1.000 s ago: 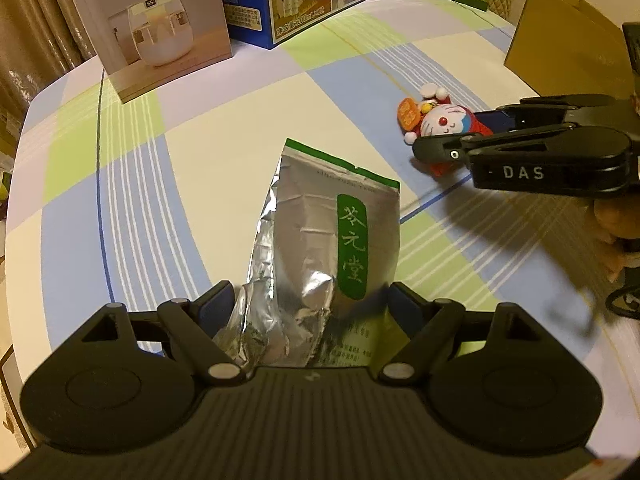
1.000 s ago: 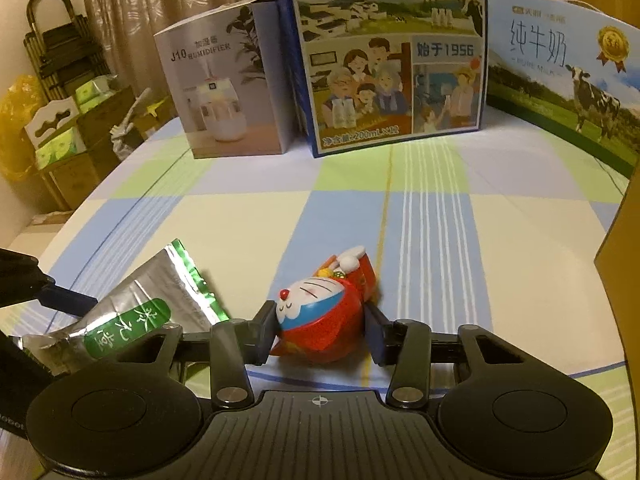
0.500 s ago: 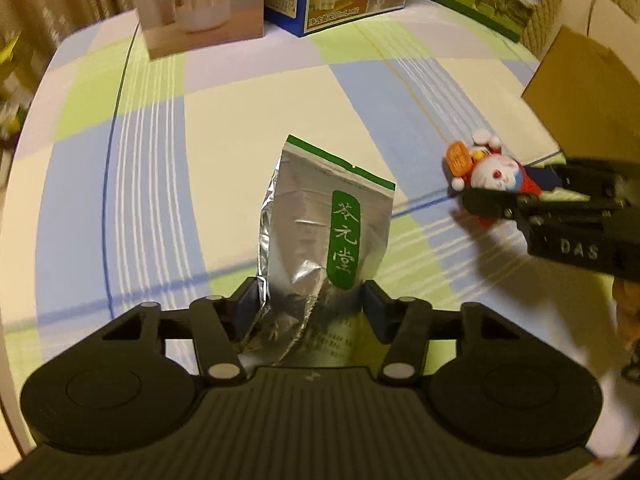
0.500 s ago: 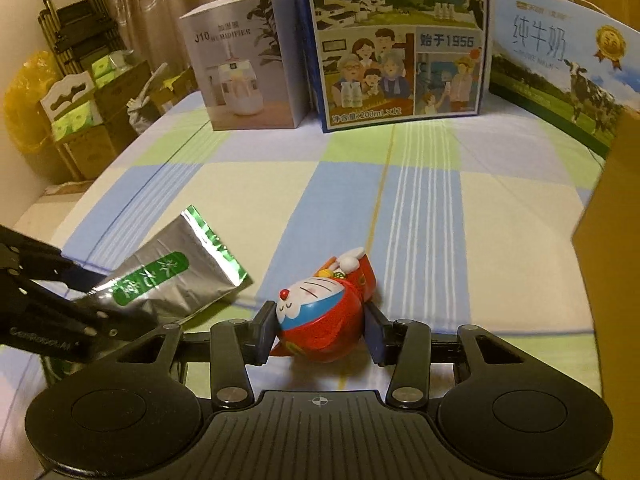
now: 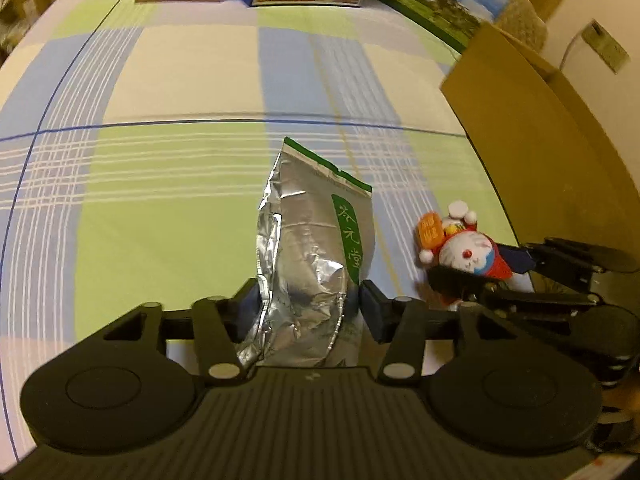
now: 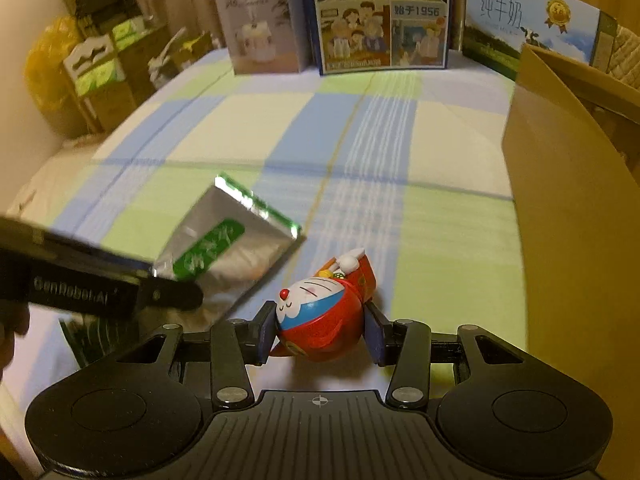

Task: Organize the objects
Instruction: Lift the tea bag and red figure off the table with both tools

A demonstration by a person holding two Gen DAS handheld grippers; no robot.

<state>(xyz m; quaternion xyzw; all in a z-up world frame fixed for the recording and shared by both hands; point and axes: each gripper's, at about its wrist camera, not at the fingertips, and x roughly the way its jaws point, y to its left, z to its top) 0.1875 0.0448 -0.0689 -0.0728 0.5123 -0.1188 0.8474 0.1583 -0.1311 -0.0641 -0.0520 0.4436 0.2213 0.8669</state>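
A silver foil pouch with a green label stands up between the fingers of my left gripper, which is shut on its lower part and holds it off the checked cloth. In the right wrist view the same foil pouch shows at the left, behind the left gripper's black finger. My right gripper is shut on a red and blue cat toy, pads pressing its sides. In the left wrist view the cat toy hangs at the right.
An open brown cardboard box stands at the right edge of the checked cloth. At the back stand a humidifier box, a blue milk carton and a long milk box. Shelves and bags are beyond the left edge.
My left gripper has shut on the foil pouch and lifted it, moving right toward the cardboard box. My right gripper has lifted the cat toy and moved the same way.
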